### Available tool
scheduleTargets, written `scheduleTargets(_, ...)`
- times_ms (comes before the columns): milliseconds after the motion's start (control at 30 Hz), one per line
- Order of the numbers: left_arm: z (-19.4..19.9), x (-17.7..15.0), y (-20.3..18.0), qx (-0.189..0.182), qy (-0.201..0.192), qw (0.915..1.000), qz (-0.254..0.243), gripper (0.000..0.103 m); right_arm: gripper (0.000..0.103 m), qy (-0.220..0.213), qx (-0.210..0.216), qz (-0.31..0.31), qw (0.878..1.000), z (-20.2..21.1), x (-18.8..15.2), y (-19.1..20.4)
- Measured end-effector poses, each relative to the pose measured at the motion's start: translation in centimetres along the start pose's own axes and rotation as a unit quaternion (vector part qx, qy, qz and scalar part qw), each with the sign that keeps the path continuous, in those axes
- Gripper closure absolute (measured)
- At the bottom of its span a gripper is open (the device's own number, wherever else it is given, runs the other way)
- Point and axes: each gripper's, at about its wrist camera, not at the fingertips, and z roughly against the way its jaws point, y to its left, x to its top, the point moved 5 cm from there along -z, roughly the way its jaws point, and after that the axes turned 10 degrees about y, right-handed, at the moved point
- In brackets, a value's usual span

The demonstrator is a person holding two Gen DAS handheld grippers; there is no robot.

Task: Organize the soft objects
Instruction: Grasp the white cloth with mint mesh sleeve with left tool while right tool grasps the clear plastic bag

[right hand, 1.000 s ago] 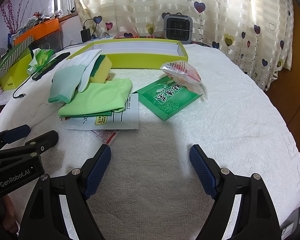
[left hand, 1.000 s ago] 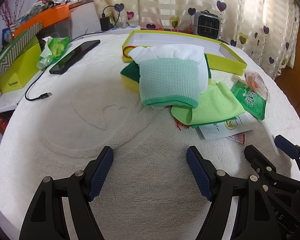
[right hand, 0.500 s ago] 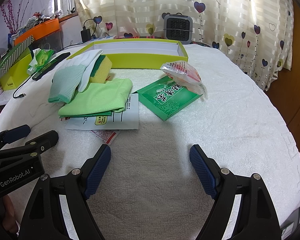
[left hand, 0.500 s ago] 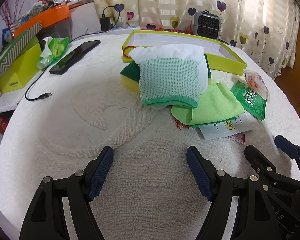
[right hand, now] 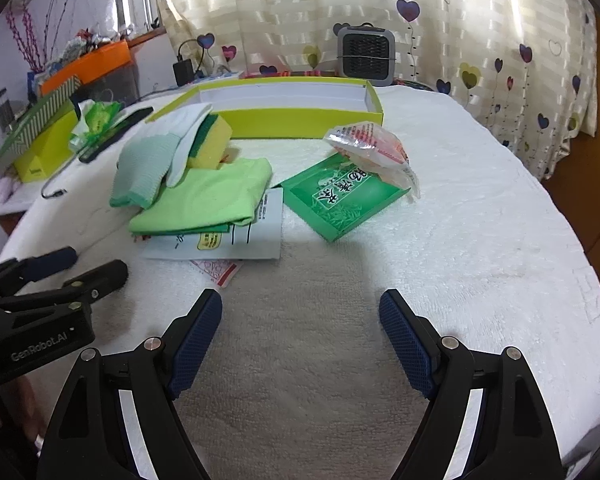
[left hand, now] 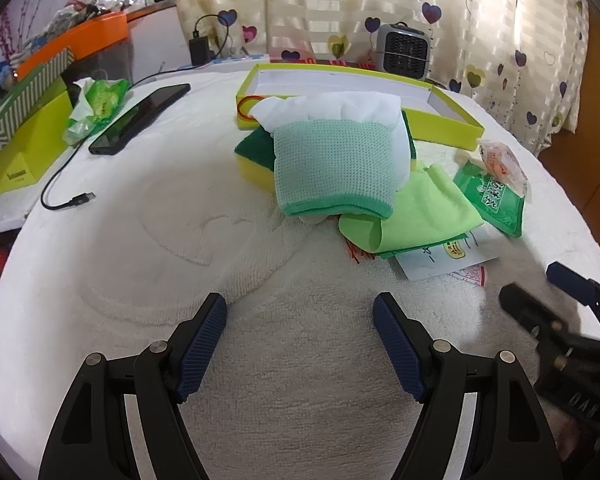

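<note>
A mint-green mesh cloth (left hand: 332, 168) and a white cloth (left hand: 340, 106) drape over a yellow-and-green sponge (left hand: 254, 156). A lime cloth (left hand: 420, 216) lies folded beside them on a paper leaflet (left hand: 440, 260). Behind them sits a shallow yellow-green box (left hand: 440, 120). My left gripper (left hand: 300, 312) is open and empty, short of the pile. In the right wrist view the mint cloth (right hand: 140, 168), sponge (right hand: 212, 144) and lime cloth (right hand: 212, 196) lie far left. My right gripper (right hand: 300, 308) is open over bare towel.
A green packet (right hand: 340, 200) and a clear snack bag (right hand: 368, 148) lie right of the cloths. A phone (left hand: 140, 118), a cable (left hand: 68, 196), a tissue pack (left hand: 96, 108) and a yellow carton (left hand: 24, 148) sit at the left. A small heater (left hand: 404, 52) stands at the back.
The right gripper has shifted slightly and shows blurred in the left wrist view. The left gripper and the objects have not moved.
</note>
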Motion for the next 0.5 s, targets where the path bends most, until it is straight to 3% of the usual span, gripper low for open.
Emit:
scheduleTargets(233, 0.2, 1.5, 1.4, -0.048, 0.005, 0.9987, 0.012, 0.028, 0.022, -0.023, -0.007, -0.010, 1.000, 0.9, 1.7, -1.9)
scheduleTargets(400, 1.1, 3.6, 2.3, -0.060, -0.019, 0.9979, 0.014, 0.028, 0.022, -0.039, -0.014, -0.008, 0.999, 1.3, 3.3, -2.9)
scheduleTargets(500, 1.5, 5.3, 2.6, -0.093, -0.030, 0.9950, 0.016, 0.028, 0.022, -0.041, -0.007, -0.007, 0.999, 1.1, 4.4, -3.3)
